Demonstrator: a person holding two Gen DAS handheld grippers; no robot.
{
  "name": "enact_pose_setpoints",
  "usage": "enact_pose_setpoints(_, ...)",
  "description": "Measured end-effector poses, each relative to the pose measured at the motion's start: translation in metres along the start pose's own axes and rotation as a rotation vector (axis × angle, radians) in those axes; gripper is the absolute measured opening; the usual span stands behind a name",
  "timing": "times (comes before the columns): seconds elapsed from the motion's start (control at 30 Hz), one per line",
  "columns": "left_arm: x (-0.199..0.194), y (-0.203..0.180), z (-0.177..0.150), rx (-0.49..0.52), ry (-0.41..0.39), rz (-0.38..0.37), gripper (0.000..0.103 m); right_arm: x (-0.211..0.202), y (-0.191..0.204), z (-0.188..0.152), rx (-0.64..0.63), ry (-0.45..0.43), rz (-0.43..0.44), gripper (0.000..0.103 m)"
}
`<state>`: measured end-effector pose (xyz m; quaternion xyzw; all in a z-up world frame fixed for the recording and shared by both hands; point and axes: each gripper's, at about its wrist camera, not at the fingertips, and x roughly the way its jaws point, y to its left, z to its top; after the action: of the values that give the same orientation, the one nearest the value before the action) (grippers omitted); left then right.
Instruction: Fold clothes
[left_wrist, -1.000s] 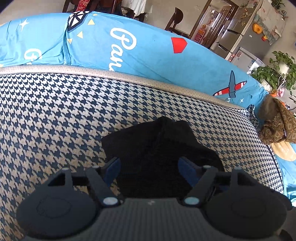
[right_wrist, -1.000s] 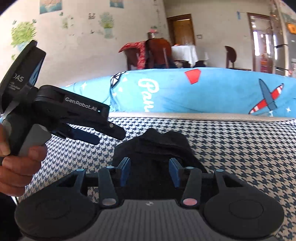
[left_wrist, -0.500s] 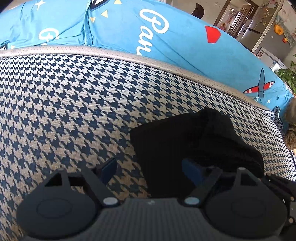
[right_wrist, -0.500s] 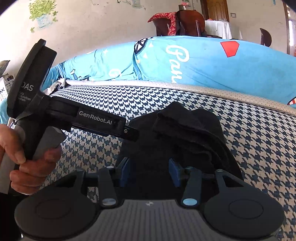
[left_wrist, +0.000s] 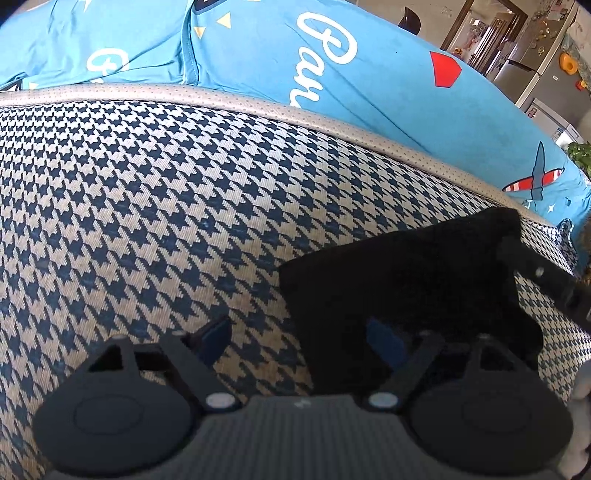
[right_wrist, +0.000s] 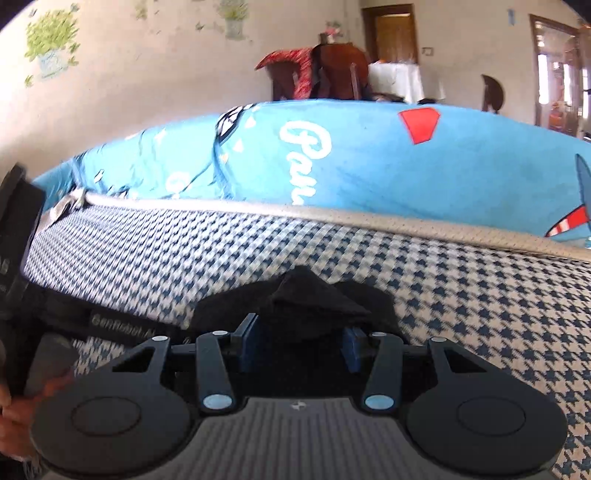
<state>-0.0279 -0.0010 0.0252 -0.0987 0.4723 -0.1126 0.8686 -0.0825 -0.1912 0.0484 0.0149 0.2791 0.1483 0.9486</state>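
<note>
A black garment (left_wrist: 406, 280) lies folded on the houndstooth sofa seat (left_wrist: 147, 206), near the back seam. My left gripper (left_wrist: 299, 336) hangs low over the garment's left edge. Its jaws are opening: the left pad (left_wrist: 216, 338) is over bare seat, the right pad over black cloth, and neither presses. My right gripper (right_wrist: 301, 332) is shut on a raised bunch of the black garment (right_wrist: 306, 299), which fills the gap between its blue pads. One right finger (left_wrist: 535, 273) shows over the garment's right side. The left gripper's body (right_wrist: 118, 325) crosses low on the left.
A blue printed cover (left_wrist: 332, 74) drapes the sofa back behind a grey piped seam (left_wrist: 258, 107). A hand (right_wrist: 14, 406) holds the left gripper's handle. Chairs, a table (right_wrist: 395, 77) and a doorway stand beyond the sofa. A fridge (left_wrist: 532, 74) is far right.
The left jaws have widened, and the garment has slid from the centre to the right of the left view. The right view has sunk lower, with cloth bunched between its pads.
</note>
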Motion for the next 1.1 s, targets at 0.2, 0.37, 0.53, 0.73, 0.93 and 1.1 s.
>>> enact_pose_setpoints(0.2,0.003,0.003,0.0,-0.002,0.004,0.017,0.086,-0.009,-0.036,0.016,0.218,-0.08,-0.126,0.046)
enact_pose_setpoints(0.37,0.006,0.004,0.0,0.005,0.003,0.049,0.087,-0.012,-0.026,0.014,0.176,-0.037,-0.065,0.047)
enact_pose_setpoints(0.53,0.008,0.006,0.001,0.019,-0.009,0.079,0.089,-0.018,-0.003,0.004,0.074,0.023,0.055,0.047)
enact_pose_setpoints(0.73,0.008,0.004,0.001,0.043,-0.019,0.098,0.089,-0.024,0.026,-0.017,-0.058,0.081,0.126,0.047)
enact_pose_setpoints(0.93,0.004,0.005,-0.001,0.047,-0.011,0.088,0.089,-0.034,0.047,-0.036,-0.172,0.119,0.151,0.047)
enact_pose_setpoints(1.1,0.011,-0.001,-0.004,0.088,-0.014,0.115,0.09,-0.036,0.06,-0.058,-0.256,0.177,0.176,0.047)
